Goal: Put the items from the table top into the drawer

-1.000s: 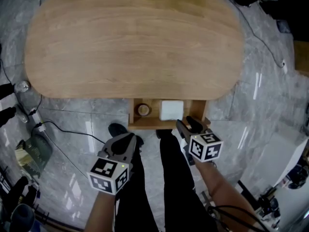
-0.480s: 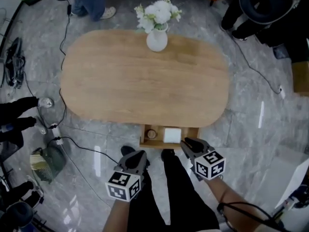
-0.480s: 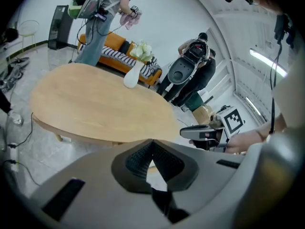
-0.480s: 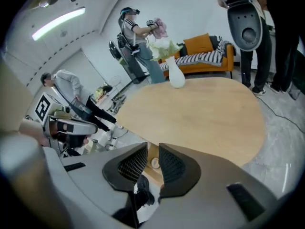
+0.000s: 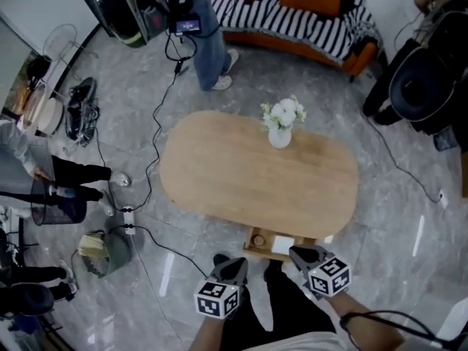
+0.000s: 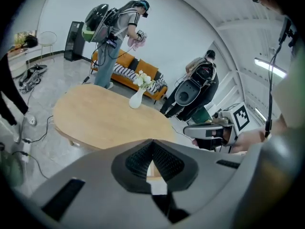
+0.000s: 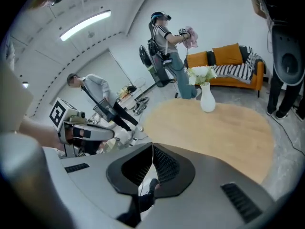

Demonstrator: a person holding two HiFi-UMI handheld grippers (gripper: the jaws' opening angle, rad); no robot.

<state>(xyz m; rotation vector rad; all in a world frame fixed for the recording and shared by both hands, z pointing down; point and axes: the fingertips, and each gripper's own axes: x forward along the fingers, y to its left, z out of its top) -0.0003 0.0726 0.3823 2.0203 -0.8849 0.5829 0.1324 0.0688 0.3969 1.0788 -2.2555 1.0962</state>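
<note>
The oval wooden table (image 5: 248, 178) carries only a white vase of flowers (image 5: 280, 128). Under its near edge the wooden drawer (image 5: 254, 253) stands pulled out, with a small round item (image 5: 257, 240) and a white box (image 5: 282, 246) inside. My left gripper (image 5: 235, 267) hovers just short of the drawer, shut and empty. My right gripper (image 5: 298, 253) is over the drawer's right corner, jaws together with nothing between them. The left gripper view shows shut jaws (image 6: 152, 141), the vase (image 6: 136, 98) and the right gripper (image 6: 214, 130). In the right gripper view the jaws (image 7: 152, 145) meet, with the vase (image 7: 207, 100) beyond.
A person (image 5: 196, 20) stands beyond the table in front of an orange striped sofa (image 5: 300, 13). Cables (image 5: 157, 148) trail over the marble floor at left. A bin (image 5: 57, 203) and bags lie at left, and black equipment (image 5: 428, 86) stands at right. My legs (image 5: 289, 313) are below the drawer.
The head view has risen and pulled back, so the table looks much smaller. Both grippers have lifted up away from the drawer. The right gripper's jaws have closed.
</note>
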